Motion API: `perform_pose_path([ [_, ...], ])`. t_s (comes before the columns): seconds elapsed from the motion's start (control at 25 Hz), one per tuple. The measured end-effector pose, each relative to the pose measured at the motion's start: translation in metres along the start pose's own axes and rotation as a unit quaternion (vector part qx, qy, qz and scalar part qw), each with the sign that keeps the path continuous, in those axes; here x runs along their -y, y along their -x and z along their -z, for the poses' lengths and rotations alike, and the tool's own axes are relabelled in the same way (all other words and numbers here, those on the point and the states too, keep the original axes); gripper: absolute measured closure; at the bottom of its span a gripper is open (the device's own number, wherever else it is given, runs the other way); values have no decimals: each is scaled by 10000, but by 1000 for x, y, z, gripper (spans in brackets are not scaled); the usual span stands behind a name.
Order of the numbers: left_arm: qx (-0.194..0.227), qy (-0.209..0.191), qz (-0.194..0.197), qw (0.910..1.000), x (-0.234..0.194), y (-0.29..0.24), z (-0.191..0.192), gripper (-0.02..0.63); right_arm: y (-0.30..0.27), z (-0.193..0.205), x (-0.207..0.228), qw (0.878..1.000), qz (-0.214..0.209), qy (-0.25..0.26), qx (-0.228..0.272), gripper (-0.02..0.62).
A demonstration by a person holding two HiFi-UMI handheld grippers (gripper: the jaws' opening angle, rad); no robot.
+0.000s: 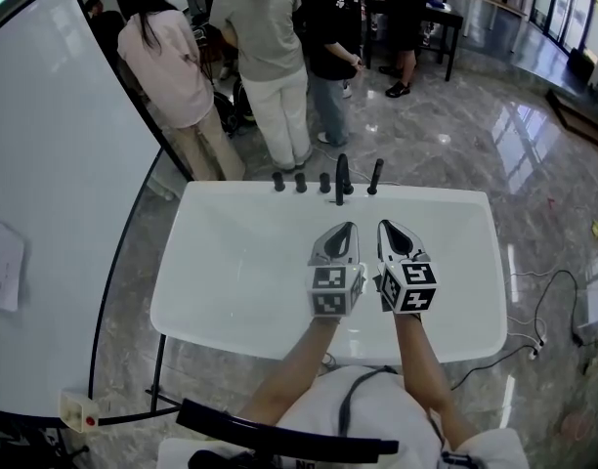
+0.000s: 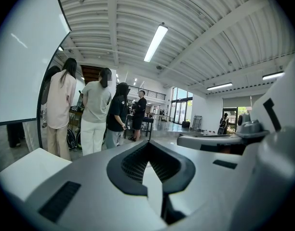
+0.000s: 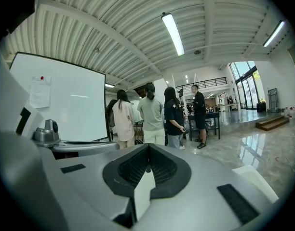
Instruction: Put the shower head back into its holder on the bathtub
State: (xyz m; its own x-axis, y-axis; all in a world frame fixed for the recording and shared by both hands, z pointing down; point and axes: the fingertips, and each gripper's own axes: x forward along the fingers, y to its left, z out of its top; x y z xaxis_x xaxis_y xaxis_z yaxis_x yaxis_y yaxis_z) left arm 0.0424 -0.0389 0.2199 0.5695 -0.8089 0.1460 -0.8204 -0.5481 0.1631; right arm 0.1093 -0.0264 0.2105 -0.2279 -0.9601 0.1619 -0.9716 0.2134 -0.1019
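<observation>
A white bathtub (image 1: 221, 262) lies below me in the head view. Black fittings line its far rim: three short knobs (image 1: 301, 182), a tall upright piece (image 1: 341, 179) and a slimmer slanted rod (image 1: 375, 176); I cannot tell which is the shower head. My left gripper (image 1: 346, 227) and right gripper (image 1: 387, 225) hover side by side over the tub's middle, pointing at the fittings, a short way from them. Both are shut with nothing between the jaws. The left gripper (image 2: 148, 144) and the right gripper (image 3: 147, 149) show their closed jaws in the two gripper views, which see no fittings.
Several people (image 1: 270, 57) stand just beyond the tub's far rim. A large whiteboard (image 1: 55, 193) on a black frame runs along the left. Polished marble floor (image 1: 475, 135) surrounds the tub, with a cable (image 1: 558, 291) at the right.
</observation>
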Motion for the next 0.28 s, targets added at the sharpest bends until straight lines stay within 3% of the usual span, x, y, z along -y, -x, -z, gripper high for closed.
perform_pose_path([
  [0.28,-20,18,-25,10000,3,3,3,603,4,2,1,10000,10,-10,-16,588],
])
